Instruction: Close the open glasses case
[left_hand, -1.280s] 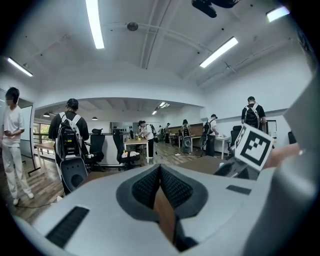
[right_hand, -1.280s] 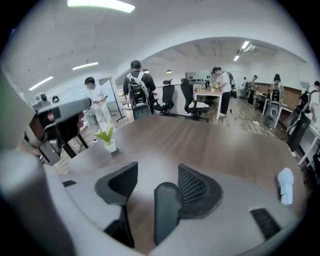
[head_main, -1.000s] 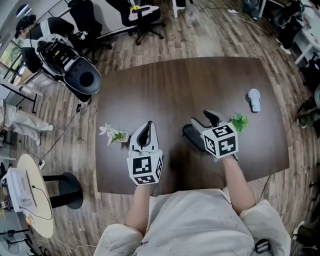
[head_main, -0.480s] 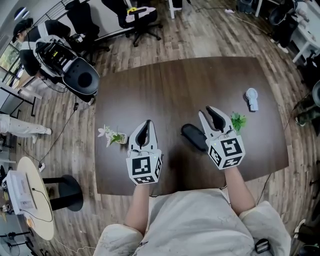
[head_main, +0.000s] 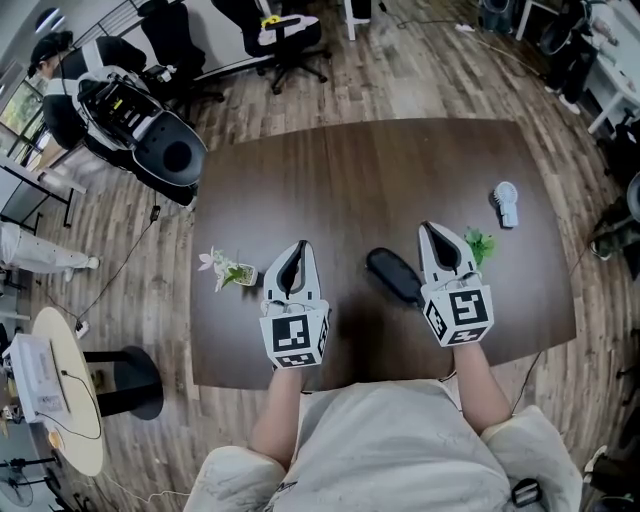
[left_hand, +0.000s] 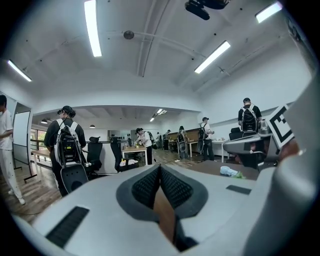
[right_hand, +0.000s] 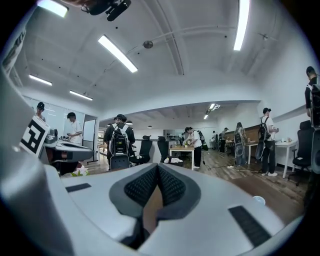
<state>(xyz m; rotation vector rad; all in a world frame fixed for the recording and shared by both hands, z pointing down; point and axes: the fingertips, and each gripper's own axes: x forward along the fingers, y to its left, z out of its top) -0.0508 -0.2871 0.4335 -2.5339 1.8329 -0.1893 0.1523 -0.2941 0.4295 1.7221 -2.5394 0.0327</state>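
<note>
**Both tools shut, case lying closed on the worktop**

From my station the wooden floor (head_main: 420, 70) fills the edges of the head view, with a black office chair (head_main: 285, 30) at the top and a pale round side table (head_main: 60, 400) at the lower left. The dark brown worktop (head_main: 350, 170) takes up the middle.

I have the left tool (head_main: 300, 246) over the near edge of the worktop, pointing away from me. In the left gripper view its ribbed pads meet along one line with nothing between them, so it is closed and empty. The right tool (head_main: 428, 229) sits near the right side, also pointing away. Its jaws have just been closing, and in the right gripper view the pads are pressed together on nothing.

The glasses case (head_main: 393, 276) lies flat on the worktop between the two tools, much nearer the right one, just to its left. It shows as a single black oblong set at a slant, lid down. Whether its near end touches the right tool's body I cannot tell.

A pale handheld fan (head_main: 507, 201) rests towards the far right, well apart from the case. A green sprig (head_main: 480, 243) sits just right of the right tool, and a small white flower (head_main: 225, 268) stands by the left edge, beside the left tool
</note>
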